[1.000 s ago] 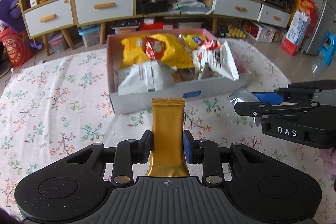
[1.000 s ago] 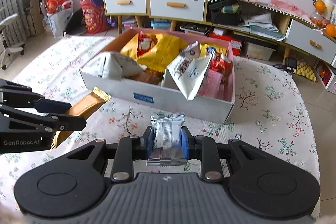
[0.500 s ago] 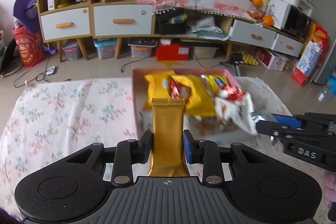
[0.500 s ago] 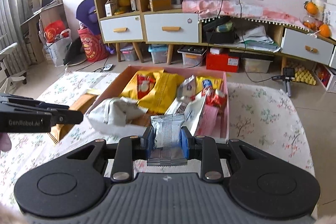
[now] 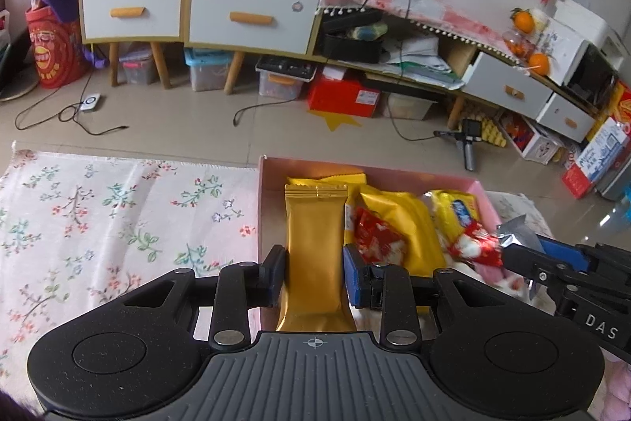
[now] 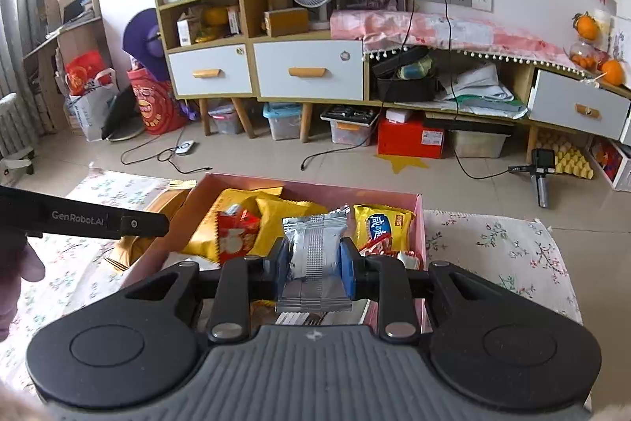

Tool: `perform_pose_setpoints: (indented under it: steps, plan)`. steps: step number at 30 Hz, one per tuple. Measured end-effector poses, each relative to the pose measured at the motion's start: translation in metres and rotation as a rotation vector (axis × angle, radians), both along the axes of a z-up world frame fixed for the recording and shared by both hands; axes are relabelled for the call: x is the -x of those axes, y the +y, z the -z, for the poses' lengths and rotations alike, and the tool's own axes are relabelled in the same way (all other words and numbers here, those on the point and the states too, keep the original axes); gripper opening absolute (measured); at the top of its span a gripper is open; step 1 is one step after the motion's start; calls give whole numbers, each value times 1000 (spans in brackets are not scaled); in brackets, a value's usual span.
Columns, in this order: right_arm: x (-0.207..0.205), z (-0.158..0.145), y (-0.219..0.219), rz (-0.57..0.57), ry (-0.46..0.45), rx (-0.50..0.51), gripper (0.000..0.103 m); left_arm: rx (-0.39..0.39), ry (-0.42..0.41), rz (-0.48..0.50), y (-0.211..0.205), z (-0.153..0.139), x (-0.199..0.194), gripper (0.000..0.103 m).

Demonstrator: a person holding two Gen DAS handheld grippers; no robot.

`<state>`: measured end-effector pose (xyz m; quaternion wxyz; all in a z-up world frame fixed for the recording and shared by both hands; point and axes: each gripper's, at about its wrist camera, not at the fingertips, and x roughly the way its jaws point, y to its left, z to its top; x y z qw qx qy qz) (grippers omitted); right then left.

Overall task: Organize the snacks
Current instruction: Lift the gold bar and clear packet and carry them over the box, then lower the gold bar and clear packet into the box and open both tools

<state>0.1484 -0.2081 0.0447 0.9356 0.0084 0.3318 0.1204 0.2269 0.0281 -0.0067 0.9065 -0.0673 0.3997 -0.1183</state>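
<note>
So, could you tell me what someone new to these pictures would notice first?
Most striking is the gold snack bar clamped in the left gripper, held over the left end of the pink box. Next is the crinkled silver packet pinched in the right gripper above the same box, which is crowded with yellow bags and red wrappers. The floral tablecloth spreads beneath it all.

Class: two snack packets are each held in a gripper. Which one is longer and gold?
The long gold foil packet in the left gripper. The right gripper holds a shorter, crinkled silver foil packet.
</note>
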Motion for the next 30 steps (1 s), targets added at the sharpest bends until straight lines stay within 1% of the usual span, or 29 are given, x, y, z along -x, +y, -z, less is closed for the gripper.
perform_pose_setpoints:
  steps: [5, 8, 10, 13, 15, 16, 17, 18, 20, 22, 23, 24, 26, 28, 30]
  plan:
    - [-16, 11, -1, 14, 26, 21, 25, 2, 5, -14, 0, 10, -17, 29]
    - [-23, 16, -3, 28, 41, 21, 25, -13, 5, -9, -1, 14, -22, 29]
    - [-27, 19, -3, 38, 50, 17, 25, -48, -17, -9, -3, 15, -23, 30]
    - [-31, 23, -5, 57, 63, 5, 27, -66, -44, 12, -6, 14, -22, 31]
    - [-32, 23, -6, 59, 62, -21, 34, -65, -49, 19, -7, 13, -23, 40]
    - [-30, 23, -7, 53, 62, -40, 40, -67, -52, 21, -7, 12, -22, 45]
    - [-31, 22, -6, 51, 61, -46, 44, -68, -55, 20, -8, 12, -22, 46]
    - [-31, 21, -5, 52, 56, -42, 46, -68, -57, 19, -8, 11, -21, 47]
    - [-29, 18, -3, 64, 44, -12, 58, -67, -59, 19, -8, 9, -19, 49]
    - [-25, 14, -3, 66, 32, 3, 59, -64, -64, 20, -8, 6, -15, 57]
    - [-23, 11, -5, 67, 31, -2, 60, -64, -65, 23, -8, 5, -12, 59]
    - [-23, 9, -6, 71, 30, -7, 61, -68, -65, 29, -8, 3, -9, 63]
    - [-19, 5, -11, 82, 25, -10, 66, -84, -64, 38, -9, 0, -3, 65]
    - [-13, 2, -14, 91, 25, -5, 69, -103, -66, 45, -9, -5, 6, 67]
    - [-7, 0, -16, 92, 27, 3, 71, -113, -70, 49, -10, -9, 16, 72]
